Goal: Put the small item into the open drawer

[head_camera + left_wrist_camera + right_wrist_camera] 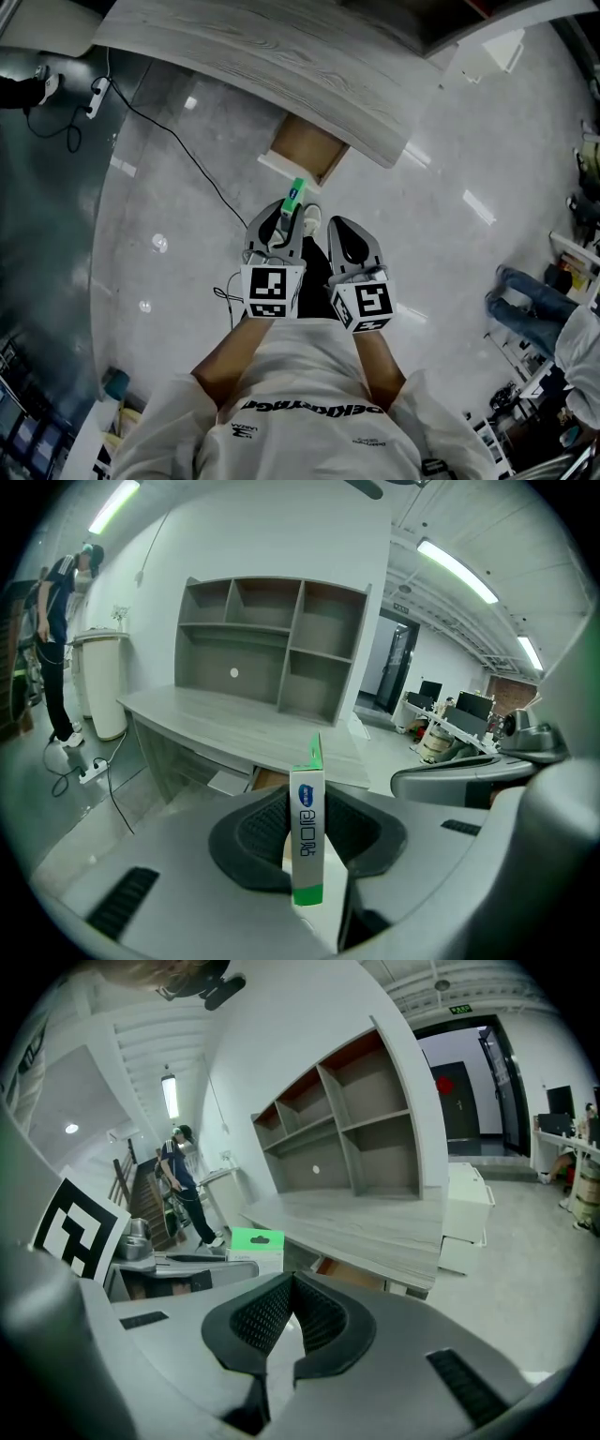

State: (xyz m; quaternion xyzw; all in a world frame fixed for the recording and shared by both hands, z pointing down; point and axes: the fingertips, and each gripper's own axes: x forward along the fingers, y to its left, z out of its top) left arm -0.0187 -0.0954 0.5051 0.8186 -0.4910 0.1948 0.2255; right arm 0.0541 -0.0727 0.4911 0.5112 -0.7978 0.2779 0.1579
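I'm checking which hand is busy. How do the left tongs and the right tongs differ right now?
The left tongs are clamped on a small white-and-green box standing upright between the pads; the right tongs hold nothing. The left tongs' pads stand apart by the box's width; the right tongs' tips meet. Both have dark ribbed pads and point towards the desk.
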